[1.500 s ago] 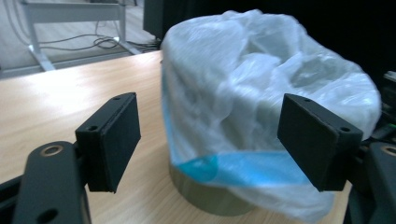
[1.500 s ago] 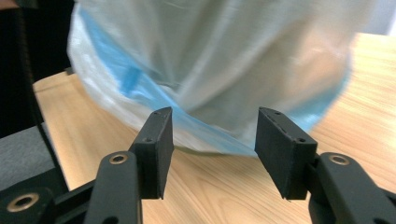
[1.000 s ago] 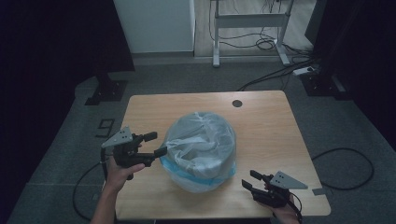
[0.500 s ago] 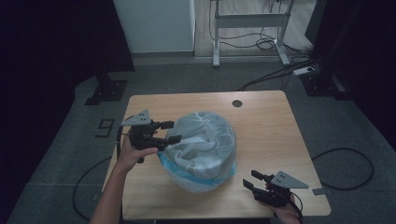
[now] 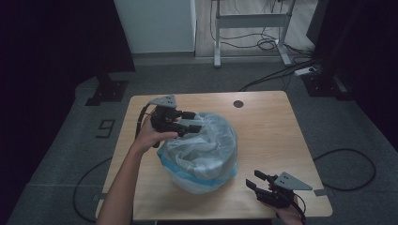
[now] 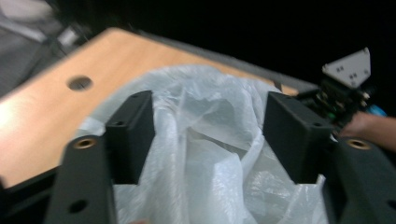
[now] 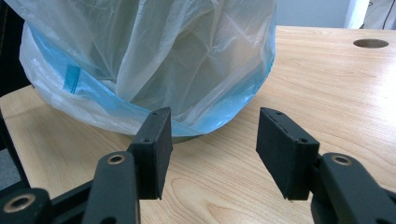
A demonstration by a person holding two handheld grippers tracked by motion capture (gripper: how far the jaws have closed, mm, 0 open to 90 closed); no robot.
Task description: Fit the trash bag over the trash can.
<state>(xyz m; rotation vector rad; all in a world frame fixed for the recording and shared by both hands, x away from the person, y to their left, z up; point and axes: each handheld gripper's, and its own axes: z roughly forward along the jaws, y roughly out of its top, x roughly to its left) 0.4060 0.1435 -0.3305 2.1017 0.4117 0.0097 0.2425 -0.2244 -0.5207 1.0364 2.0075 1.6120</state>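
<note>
Crinkled plastic bag [image 6: 205, 140] sits between the left hand-held gripper's [image 6: 208, 135] parted, just-closing jaws, seemingly ungripped.

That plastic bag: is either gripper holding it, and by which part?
Neither. The left gripper is open over the bag's top, and the right gripper is open beside it.

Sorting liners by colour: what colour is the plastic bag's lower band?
Blue band on the translucent white plastic bag; right gripper view.

Bag [image 5: 202, 150] was thin translucent plastic film, crinkled, faintly glossy, blue-tinted at hem. Tabletop [image 5: 272, 136] was pale wood grain, smooth, satin. Left tongs [image 6: 210, 135] wore matt black plastic pads.
</note>
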